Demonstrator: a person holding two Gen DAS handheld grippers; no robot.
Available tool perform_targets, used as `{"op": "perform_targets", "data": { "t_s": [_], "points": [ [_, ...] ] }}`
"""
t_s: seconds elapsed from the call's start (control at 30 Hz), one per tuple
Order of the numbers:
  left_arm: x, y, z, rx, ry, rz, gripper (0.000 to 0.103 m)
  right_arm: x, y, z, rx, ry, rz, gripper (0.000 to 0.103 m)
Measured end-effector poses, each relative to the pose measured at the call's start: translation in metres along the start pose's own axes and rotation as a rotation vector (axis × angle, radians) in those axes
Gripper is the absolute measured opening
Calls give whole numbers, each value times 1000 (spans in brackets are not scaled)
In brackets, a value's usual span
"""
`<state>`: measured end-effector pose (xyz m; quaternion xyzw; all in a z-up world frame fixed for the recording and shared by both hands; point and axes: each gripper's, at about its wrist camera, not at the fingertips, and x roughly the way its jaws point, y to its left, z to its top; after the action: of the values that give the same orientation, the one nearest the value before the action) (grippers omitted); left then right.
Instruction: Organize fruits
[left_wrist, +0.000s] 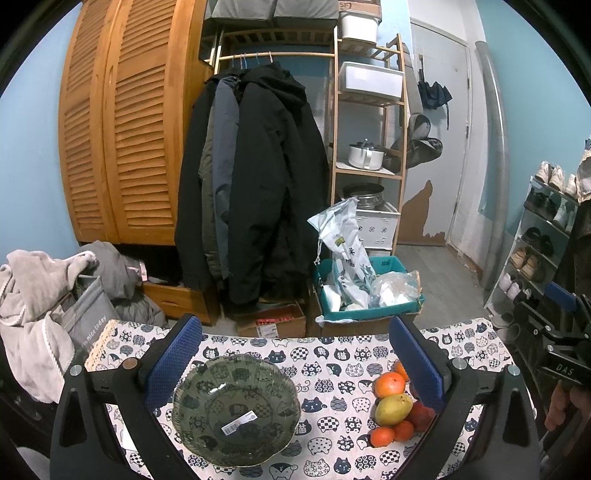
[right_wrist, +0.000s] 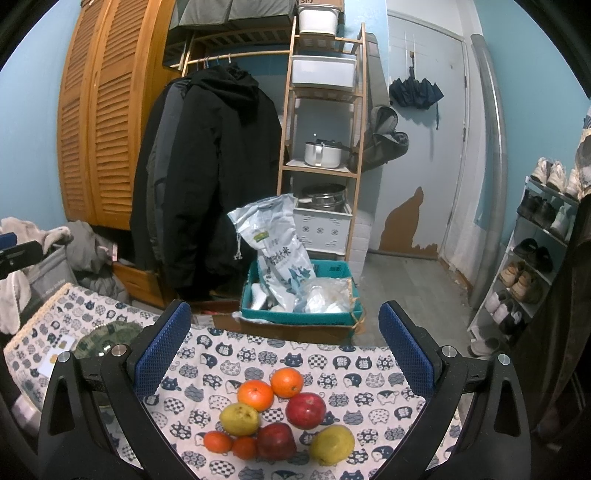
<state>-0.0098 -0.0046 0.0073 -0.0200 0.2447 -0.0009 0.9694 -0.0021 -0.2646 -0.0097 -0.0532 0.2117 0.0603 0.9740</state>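
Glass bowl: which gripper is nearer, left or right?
Left. The left gripper hangs open right above the glass bowl; the right gripper hangs open over the fruit pile, bowl far to its left.

The cloth holds 2 oranges (right_wrist: 255, 395), 2 tangerines (right_wrist: 217, 441), 2 apples (right_wrist: 305, 410), 2 pears (right_wrist: 239, 419) and 1 bowl (left_wrist: 236, 410).

The left tongs (left_wrist: 295, 363) stand wide apart, blue-padded fingers (left_wrist: 173, 360) flanking a dark green scalloped glass bowl (left_wrist: 236, 410) with a white barcode sticker (left_wrist: 239, 421) inside, on the cat-print cloth-covered bench (left_wrist: 332, 358). To its right a yellow-green pear (left_wrist: 393, 408), round orange (left_wrist: 389, 384), red apple (left_wrist: 421, 415) and small tangerines (left_wrist: 382, 436) touch in a cluster
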Motion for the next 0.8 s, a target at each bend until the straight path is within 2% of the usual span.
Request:
{"op": "perform_targets", "data": {
  "t_s": [0.1, 0.57, 0.8],
  "points": [
    [0, 0, -1, -1, 0, -1, 102, -3, 0, 9, 1, 1, -7, 100],
    [1, -1, -1, 0, 5, -3, 102, -3, -1, 8, 3, -1, -7, 100],
    [15, -12, -9, 14, 44, -26, 102, 3, -11, 1, 12, 34, -35, 100]
  ]
}}
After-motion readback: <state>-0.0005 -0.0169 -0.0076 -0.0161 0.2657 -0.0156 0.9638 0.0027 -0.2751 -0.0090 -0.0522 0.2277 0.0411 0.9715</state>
